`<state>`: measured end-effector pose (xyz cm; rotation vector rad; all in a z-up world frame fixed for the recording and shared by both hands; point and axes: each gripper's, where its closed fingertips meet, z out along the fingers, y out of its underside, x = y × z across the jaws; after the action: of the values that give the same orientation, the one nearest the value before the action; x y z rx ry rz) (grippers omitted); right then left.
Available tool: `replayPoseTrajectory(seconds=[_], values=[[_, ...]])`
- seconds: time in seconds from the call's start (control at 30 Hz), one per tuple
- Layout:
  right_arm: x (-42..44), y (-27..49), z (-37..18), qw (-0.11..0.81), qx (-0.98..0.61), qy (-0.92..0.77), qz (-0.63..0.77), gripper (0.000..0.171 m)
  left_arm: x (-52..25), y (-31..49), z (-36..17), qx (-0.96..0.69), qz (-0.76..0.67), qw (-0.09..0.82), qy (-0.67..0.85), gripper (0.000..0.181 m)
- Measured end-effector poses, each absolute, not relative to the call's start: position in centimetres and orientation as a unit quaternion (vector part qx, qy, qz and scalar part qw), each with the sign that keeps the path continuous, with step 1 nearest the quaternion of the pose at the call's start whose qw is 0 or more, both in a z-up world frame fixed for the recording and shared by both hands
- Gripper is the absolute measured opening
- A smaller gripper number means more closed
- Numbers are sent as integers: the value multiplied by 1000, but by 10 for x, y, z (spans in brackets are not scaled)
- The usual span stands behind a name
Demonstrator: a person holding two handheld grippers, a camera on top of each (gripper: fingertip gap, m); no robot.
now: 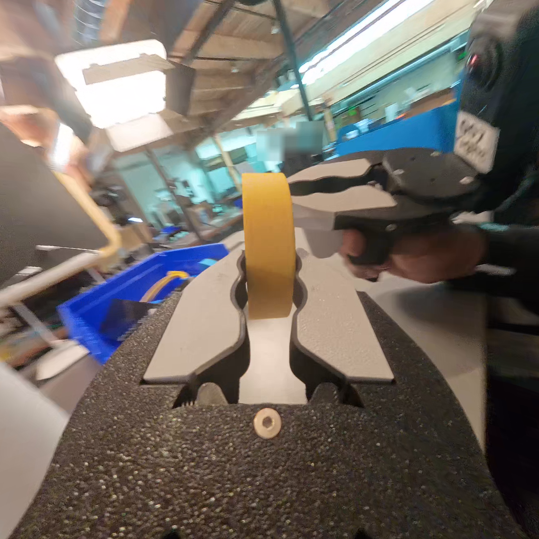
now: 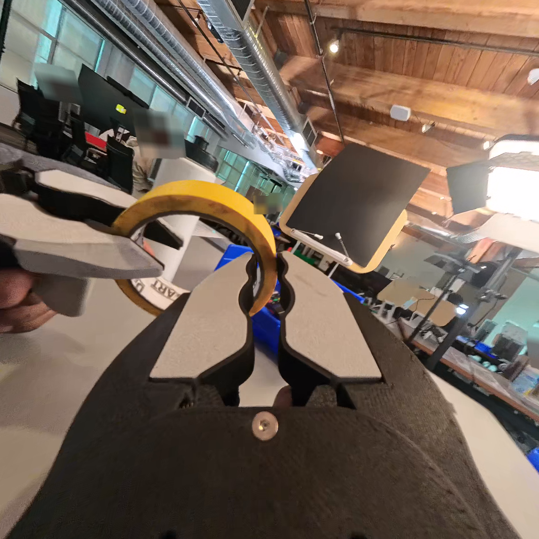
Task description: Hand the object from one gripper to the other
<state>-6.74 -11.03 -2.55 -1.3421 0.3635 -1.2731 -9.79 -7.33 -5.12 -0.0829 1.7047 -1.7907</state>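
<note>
Both grippers (image 1: 269, 262) (image 2: 264, 261) on tape roll (image 1: 267, 245) rim

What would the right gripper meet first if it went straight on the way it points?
The yellow tape roll: its band sits between the right gripper's jaws, so pushing on would drive it deeper into them. The left gripper, holding the roll's far side, seems left of that line.

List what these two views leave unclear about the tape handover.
- Right gripper grip on the tape: in the right wrist view the gap beside the tape's wall is too thin to judge; in the left wrist view the tape hides its fingertips.
- Blue bin contents: left wrist view, blurred and partly behind the left gripper.
- Tape's lower rim: right wrist view, covered by both grippers.
</note>
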Motion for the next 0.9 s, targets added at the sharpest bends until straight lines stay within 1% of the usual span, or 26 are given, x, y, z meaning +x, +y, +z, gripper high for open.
replayPoseTrajectory(seconds=[0.03, 0.1, 0.13, 0.23, 0.3, 0.37, 0.5, 0.57, 0.6, 0.63, 0.67, 0.73, 0.8, 0.9], values=[[-67, -111, -26, 604, -577, 163, -525, 14, -92, -69, -49, -39, -668, 375, 642, 28], [-67, -117, -22, 643, -569, 186, -478, 25, -82, -58, -44, -46, -631, 455, 627, 28], [-66, -121, -20, 660, -566, 202, -451, 27, -78, -51, -41, -46, -608, 498, 617, 28], [-61, -123, -25, 691, -594, 254, -324, 32, -70, -34, -30, -12, -503, 646, 575, 28], [-64, -115, -28, 705, -608, 295, -216, 47, -72, -29, -26, 30, -424, 726, 540, 28], [-76, -101, -22, 729, -599, 305, -129, 58, -78, -36, -28, 76, -382, 760, 520, 28], [-89, -73, -23, 740, -586, 327, -49, 63, -93, -59, -40, 152, -355, 767, 512, 28], [-90, -69, -29, 729, -596, 332, -56, 47, -97, -64, -45, 176, -359, 760, 512, 28], [-90, -69, -30, 724, -605, 324, -72, 46, -95, -65, -50, 174, -370, 740, 533, 31], [-90, -70, -30, 718, -615, 312, -97, 44, -95, -66, -51, 163, -405, 711, 551, 49], [-89, -73, -28, 712, -623, 297, -131, 42, -96, -67, -51, 153, -448, 671, 571, 62], [-92, -80, -21, 700, -640, 255, -187, 39, -103, -66, -50, 145, -526, 582, 603, 67], [-99, -84, -15, 694, -655, 209, -215, 31, -104, -55, -39, 118, -586, 525, 606, 69], [-107, -86, -17, 678, -679, 162, -230, 30, -98, -43, -32, 65, -654, 411, 632, 69]])
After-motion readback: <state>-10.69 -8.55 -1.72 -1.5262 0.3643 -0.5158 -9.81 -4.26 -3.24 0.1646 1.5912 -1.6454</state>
